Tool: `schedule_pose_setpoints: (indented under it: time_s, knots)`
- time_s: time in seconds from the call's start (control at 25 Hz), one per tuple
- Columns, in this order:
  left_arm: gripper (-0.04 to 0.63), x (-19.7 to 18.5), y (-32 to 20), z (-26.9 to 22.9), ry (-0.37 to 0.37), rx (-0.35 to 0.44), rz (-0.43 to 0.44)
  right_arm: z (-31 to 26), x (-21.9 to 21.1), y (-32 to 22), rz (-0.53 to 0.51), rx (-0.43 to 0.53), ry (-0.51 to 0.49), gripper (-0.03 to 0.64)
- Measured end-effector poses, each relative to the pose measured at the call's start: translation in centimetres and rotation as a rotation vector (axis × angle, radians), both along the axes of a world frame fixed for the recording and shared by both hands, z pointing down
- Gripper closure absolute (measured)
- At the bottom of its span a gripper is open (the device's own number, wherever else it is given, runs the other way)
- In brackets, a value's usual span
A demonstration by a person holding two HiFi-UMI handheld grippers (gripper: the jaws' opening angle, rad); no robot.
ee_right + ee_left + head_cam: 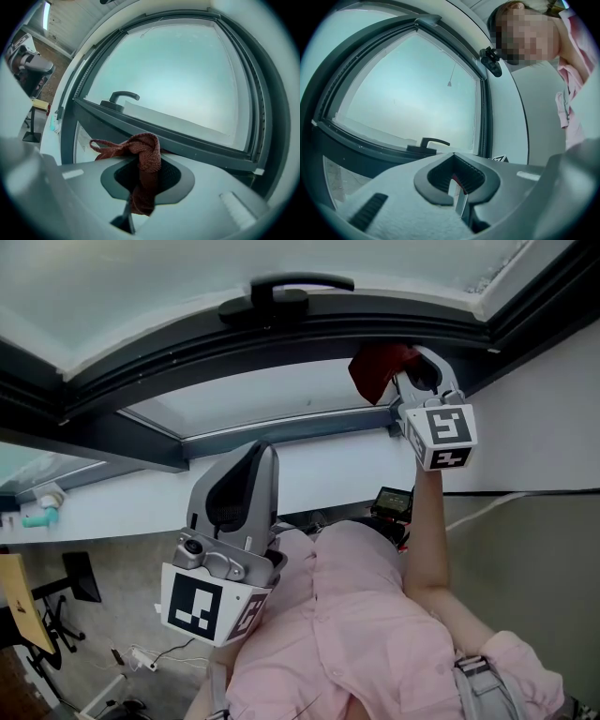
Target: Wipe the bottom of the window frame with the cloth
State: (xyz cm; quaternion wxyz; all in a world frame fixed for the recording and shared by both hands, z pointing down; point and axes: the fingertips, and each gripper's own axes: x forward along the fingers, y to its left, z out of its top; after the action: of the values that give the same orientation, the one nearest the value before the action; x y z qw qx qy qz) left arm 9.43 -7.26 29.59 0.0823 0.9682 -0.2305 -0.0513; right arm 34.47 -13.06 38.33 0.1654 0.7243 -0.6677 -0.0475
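Observation:
My right gripper [413, 369] is raised to the right end of the dark grey window frame [281, 338], shut on a dark red knitted cloth [377, 368]. The cloth bunches out past the jaws against the frame's lower bar. In the right gripper view the cloth [146, 157] hangs through the shut jaws of that gripper [145, 177], just below the lower bar of the frame [197, 145]. My left gripper [246, 465] is held low near my chest, away from the window. In the left gripper view this gripper [457, 182] is shut with nothing in it.
A black window handle [286, 292] sits on the sash above the frame. Below the window runs a white sill [319, 474]; a teal object [42, 517] lies at its left end. A black device [392, 502] and cables sit under the sill by my pink sleeve.

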Motion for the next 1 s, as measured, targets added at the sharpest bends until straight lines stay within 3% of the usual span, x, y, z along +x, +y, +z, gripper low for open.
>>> schedule_pose_setpoints:
  time_s: [0.52,1.0]
  knots:
    - [0.597,0.7,0.6,0.2,-0.003,-0.007,-0.023,0.0,0.6,0.2,-0.019,0.007,0.0,0.548]
    - [0.597,1.8,1.4,0.0,-0.008,-0.014,-0.028,-0.2,3.7,1.5,0.046,0.007,-0.031,0.548]
